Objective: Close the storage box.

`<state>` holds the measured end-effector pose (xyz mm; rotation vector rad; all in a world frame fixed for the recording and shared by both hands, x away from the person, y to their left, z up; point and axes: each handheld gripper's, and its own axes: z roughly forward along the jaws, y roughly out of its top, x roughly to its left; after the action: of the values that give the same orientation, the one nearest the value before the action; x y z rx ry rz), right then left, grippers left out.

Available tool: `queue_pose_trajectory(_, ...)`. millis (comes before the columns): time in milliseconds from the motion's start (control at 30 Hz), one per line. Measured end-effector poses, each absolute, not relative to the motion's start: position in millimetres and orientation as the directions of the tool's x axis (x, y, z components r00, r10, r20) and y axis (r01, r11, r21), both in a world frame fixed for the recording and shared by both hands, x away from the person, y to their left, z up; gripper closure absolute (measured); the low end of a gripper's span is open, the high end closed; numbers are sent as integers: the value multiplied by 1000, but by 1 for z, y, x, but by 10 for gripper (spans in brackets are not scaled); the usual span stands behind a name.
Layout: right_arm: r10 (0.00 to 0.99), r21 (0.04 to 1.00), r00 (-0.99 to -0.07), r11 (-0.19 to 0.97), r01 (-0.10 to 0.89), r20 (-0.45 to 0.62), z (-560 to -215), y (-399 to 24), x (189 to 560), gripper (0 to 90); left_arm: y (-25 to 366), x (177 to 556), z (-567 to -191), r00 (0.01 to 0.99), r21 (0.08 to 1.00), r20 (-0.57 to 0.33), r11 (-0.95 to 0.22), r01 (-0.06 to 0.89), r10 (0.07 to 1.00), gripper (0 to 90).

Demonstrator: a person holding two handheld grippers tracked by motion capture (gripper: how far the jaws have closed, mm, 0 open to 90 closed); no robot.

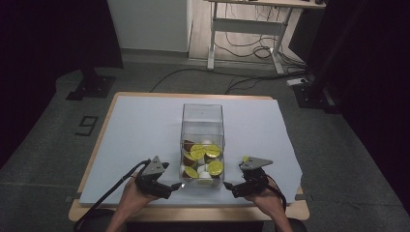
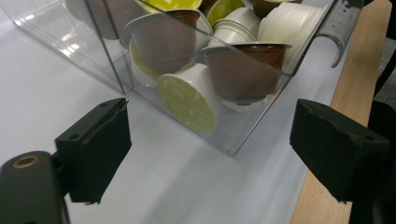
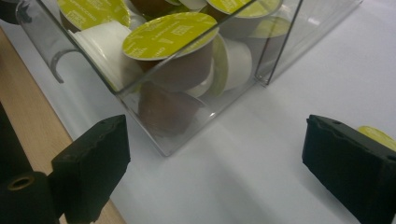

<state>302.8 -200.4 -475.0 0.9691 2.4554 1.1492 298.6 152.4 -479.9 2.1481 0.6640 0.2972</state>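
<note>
A clear plastic box (image 1: 202, 112) stands upright in the middle of the white sheet, holding several coffee capsules (image 1: 203, 159) with green, brown and white faces. My left gripper (image 1: 176, 186) lies at the box's near left corner, jaws open around bare sheet, pointing at that corner (image 2: 233, 148). A green-lidded capsule (image 2: 187, 95) and a brown one (image 2: 247, 70) press against the wall there. My right gripper (image 1: 229, 186) lies at the near right corner (image 3: 166, 150), open with nothing between its jaws. A loose green-lidded capsule (image 1: 245, 158) lies on the sheet just beyond it, behind one finger (image 3: 378, 136).
The white sheet (image 1: 145, 130) covers a wooden table whose front edge (image 1: 193, 213) runs just behind both hands. A curved clear handle (image 2: 337, 42) sticks out of the box's near face. Beyond the table are a desk frame (image 1: 246, 29) and floor cables (image 1: 193, 72).
</note>
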Motion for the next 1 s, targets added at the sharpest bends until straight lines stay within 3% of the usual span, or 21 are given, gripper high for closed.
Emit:
queue_pose_trajectory(233,648,759,-760,472,449,47,-473,-193,302,149,147,299,-480,840,786,8,-522,329,542,166)
queue_pose_trajectory(1000,672,774,-741,460,435,17,-468,-189,307,270,143,304,-481,840,804,58,-524,281,540,445)
